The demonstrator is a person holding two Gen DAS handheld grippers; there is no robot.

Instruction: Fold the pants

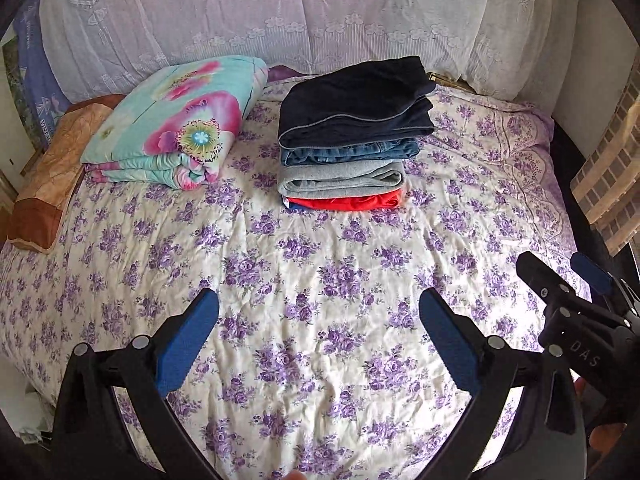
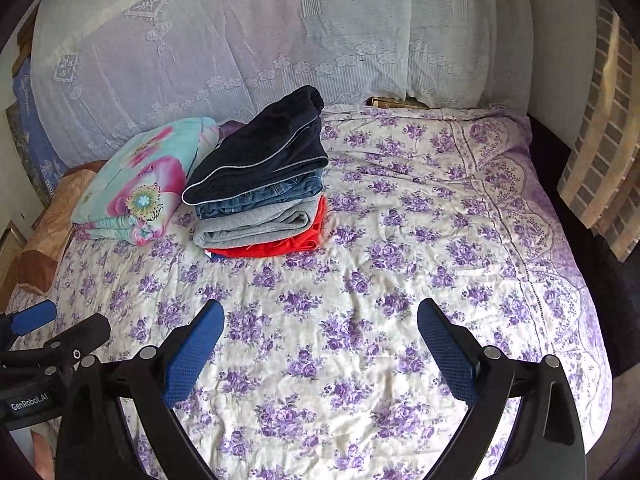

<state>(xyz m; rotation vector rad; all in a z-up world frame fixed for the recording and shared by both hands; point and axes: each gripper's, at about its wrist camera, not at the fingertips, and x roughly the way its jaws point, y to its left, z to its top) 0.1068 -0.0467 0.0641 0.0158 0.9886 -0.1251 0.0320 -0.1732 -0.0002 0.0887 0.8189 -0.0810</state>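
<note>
While both grippers hang above the bedspread (image 1: 320, 280) with nothing in them, the folded pants sit in a stack (image 1: 352, 136) toward twelve o'clock in the left wrist view and toward eleven o'clock in the right wrist view (image 2: 260, 188), well apart from either tool. From the top down the stack reads navy pants (image 1: 356, 100), blue jeans (image 1: 348, 154), grey pants (image 1: 340, 182) and a red garment (image 1: 348, 202) at the bottom, resting on the purple-flowered cover. Just beside the stack, at its nine o'clock, lies a folded turquoise quilt (image 1: 180, 120) with big pink flowers, and a brown pillow (image 1: 48, 184) lies further that way at the bed's edge. White lace fabric (image 1: 280, 12) covers the far side behind them. The left gripper (image 1: 320, 324) has its blue-padded fingers (image 1: 188, 344) spread wide over bare bedspread, holding nothing; the right gripper (image 2: 320, 328) is likewise spread wide and holds nothing. Each tool shows in the other's view: the right one at three o'clock (image 1: 564, 280), the left one at nine o'clock (image 2: 60, 324)
</note>
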